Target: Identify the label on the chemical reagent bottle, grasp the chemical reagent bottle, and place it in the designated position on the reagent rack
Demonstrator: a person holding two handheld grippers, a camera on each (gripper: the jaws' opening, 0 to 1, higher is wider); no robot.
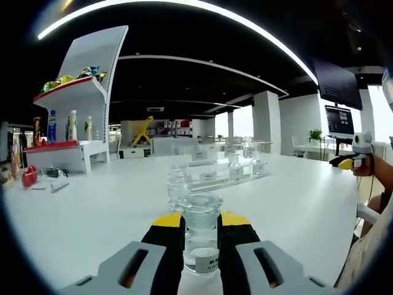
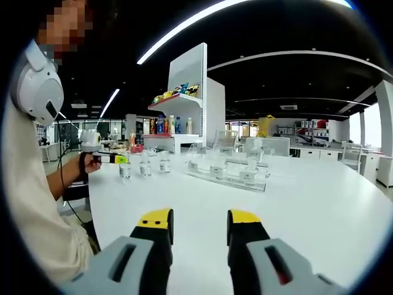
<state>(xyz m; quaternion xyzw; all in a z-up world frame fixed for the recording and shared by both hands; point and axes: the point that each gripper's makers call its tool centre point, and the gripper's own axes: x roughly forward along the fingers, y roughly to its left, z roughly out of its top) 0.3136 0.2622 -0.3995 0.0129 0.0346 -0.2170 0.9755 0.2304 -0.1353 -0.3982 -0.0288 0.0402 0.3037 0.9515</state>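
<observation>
Right now a clear glass reagent bottle (image 1: pixel 201 236) stands upright at the bottom centre of the left gripper view, clamped between the yellow-tipped black jaws of the left gripper (image 1: pixel 201 228). Its wide round mouth faces up, a little clear liquid sits in its lower part, and a small white label wraps its base; the print is too small to read. Just behind it, slightly left, another clear bottle (image 1: pixel 178 186) stands on the white table (image 1: pixel 92 209). Further back, right of centre, a transparent acrylic reagent rack (image 1: pixel 224 172) lies across the table with small label cards along its front and a few clear bottles on it.

In the right gripper view the right gripper (image 2: pixel 198 227) sits at the bottom centre with its jaws apart and only bare table between them. The same rack (image 2: pixel 224 172) shows at mid frame, and left of it stand three small bottles (image 2: pixel 145 166) in a row. At the left edge of that view a person's hand (image 2: pixel 91 163) holds the left gripper.

Toward the upper left of the left gripper view, a white display shelf (image 1: pixel 80 123) carries coloured drink bottles and snack packets.
</observation>
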